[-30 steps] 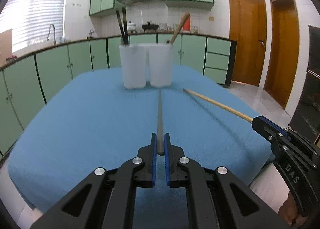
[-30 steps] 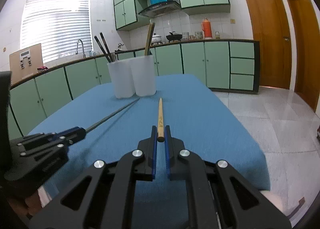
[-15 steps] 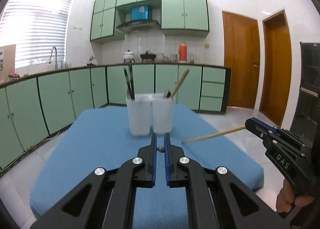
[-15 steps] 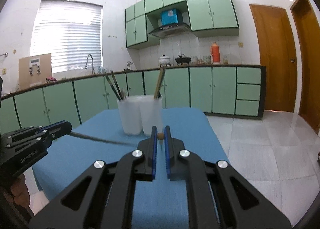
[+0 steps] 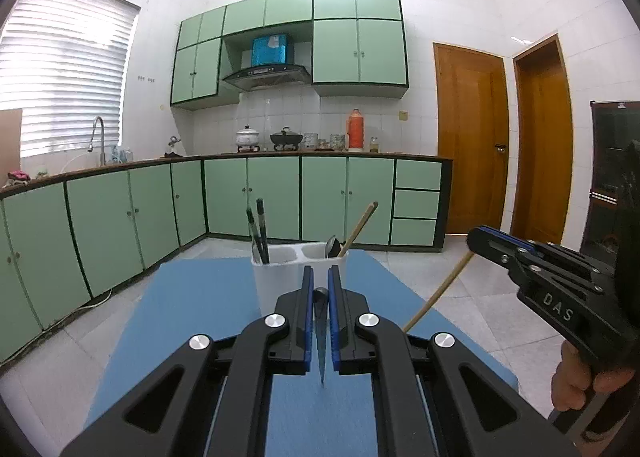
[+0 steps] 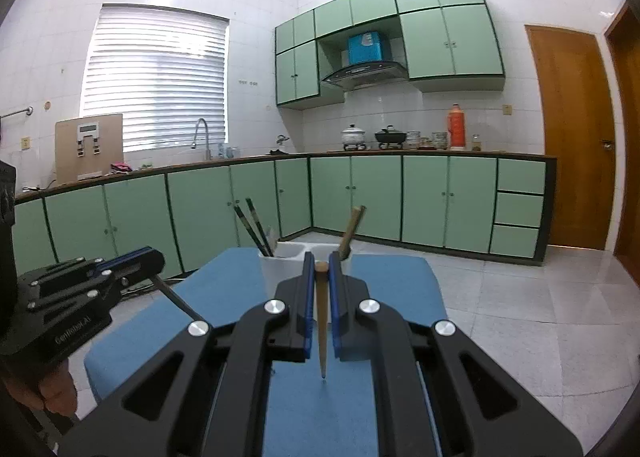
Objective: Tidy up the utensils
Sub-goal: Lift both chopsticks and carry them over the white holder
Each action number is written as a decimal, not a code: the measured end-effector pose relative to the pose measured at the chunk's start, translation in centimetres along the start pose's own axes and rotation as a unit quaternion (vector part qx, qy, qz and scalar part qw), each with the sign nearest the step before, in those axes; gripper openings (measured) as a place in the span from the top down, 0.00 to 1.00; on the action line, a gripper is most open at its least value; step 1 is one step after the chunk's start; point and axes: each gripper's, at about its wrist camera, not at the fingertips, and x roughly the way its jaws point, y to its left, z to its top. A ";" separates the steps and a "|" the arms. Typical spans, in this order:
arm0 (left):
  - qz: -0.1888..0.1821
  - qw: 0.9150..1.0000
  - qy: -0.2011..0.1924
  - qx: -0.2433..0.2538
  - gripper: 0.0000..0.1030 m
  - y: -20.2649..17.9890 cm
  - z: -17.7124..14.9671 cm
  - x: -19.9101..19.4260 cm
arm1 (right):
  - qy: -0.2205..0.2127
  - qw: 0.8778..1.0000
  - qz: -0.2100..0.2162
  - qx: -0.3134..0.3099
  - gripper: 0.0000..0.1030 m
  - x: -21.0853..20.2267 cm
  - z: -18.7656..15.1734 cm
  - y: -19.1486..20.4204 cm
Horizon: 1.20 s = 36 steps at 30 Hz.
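Note:
My left gripper [image 5: 319, 291] is shut on a dark chopstick [image 5: 321, 333] that hangs point down above the blue table [image 5: 192, 297]. My right gripper [image 6: 320, 269] is shut on a wooden chopstick [image 6: 322, 325], also point down. A white two-compartment holder [image 5: 280, 277] stands just beyond both grippers. Its left compartment holds two dark chopsticks [image 5: 258, 229]; its right one holds a wooden chopstick [image 5: 360, 227] and a spoon [image 5: 331, 246]. The right gripper [image 5: 472, 241] and its wooden chopstick show in the left wrist view; the left gripper [image 6: 154, 263] shows in the right wrist view.
Green kitchen cabinets [image 5: 280, 201] and a counter run behind the table. Two wooden doors [image 5: 472, 137] stand at the right. Tiled floor [image 6: 520, 297] surrounds the table.
Both grippers have lifted their chopsticks off the table and tipped them from lying flat to hanging point down, while rising and closing in on the holder.

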 end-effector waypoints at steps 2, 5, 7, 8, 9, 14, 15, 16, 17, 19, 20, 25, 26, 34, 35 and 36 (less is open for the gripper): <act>-0.005 1.000 -0.001 0.002 0.93 0.0 0.5 0.0 | 0.002 1.000 0.004 -0.001 0.94 0.5 0.7 0.1; -0.009 1.000 -0.001 0.003 0.93 0.3 1.2 0.2 | 0.002 1.000 0.013 0.000 0.94 1.0 1.7 0.2; -0.012 1.000 -0.003 0.002 0.93 0.6 1.7 0.3 | 0.003 1.000 0.017 0.002 0.94 1.3 2.4 0.2; -0.012 1.000 -0.005 0.001 0.93 0.7 2.0 0.4 | 0.004 1.000 0.020 0.002 0.94 1.5 2.7 0.2; -0.012 1.000 -0.008 0.001 0.93 0.9 2.2 0.4 | 0.004 1.000 0.023 0.004 0.94 1.7 3.1 0.2; -0.018 0.999 -0.027 0.000 0.93 1.7 3.8 0.5 | 0.003 0.999 0.038 0.003 0.94 2.2 4.6 0.3; -0.018 0.999 -0.031 0.002 0.93 1.8 4.1 0.5 | 0.002 0.999 0.039 0.000 0.94 2.2 5.0 0.4; -0.019 0.999 -0.036 0.004 0.93 1.8 4.6 0.6 | 0.000 0.999 0.040 -0.002 0.94 2.2 5.3 0.4; -0.021 0.999 -0.040 0.005 0.93 1.8 5.0 0.8 | -0.002 0.999 0.042 -0.004 0.94 2.2 5.7 0.4; -0.026 0.999 -0.048 0.008 0.93 1.8 5.9 1.0 | -0.004 0.999 0.046 -0.008 0.94 2.3 6.6 0.4; -0.026 0.998 -0.055 0.011 0.93 1.8 6.5 1.2 | -0.005 0.999 0.048 -0.010 0.94 2.4 7.1 0.4; -0.023 0.995 -0.090 0.021 0.93 1.5 9.5 2.1 | -0.021 0.999 0.042 -0.024 0.94 2.7 9.8 0.1; -0.021 0.995 -0.098 0.022 0.93 1.4 10.2 2.3 | -0.024 0.999 0.042 -0.026 0.94 2.9 10.4 0.0; -0.003 0.988 -0.153 0.028 0.93 1.8 14.7 5.1 | -0.035 0.998 0.030 -0.030 0.94 6.2 14.4 -1.2; 0.000 0.987 -0.156 0.029 0.93 1.8 15.0 5.6 | -0.034 0.999 0.027 -0.030 0.94 6.9 14.7 -1.3; 0.002 0.987 -0.157 0.029 0.93 1.9 15.1 6.0 | -0.032 0.999 0.024 -0.031 0.94 7.7 14.9 -1.5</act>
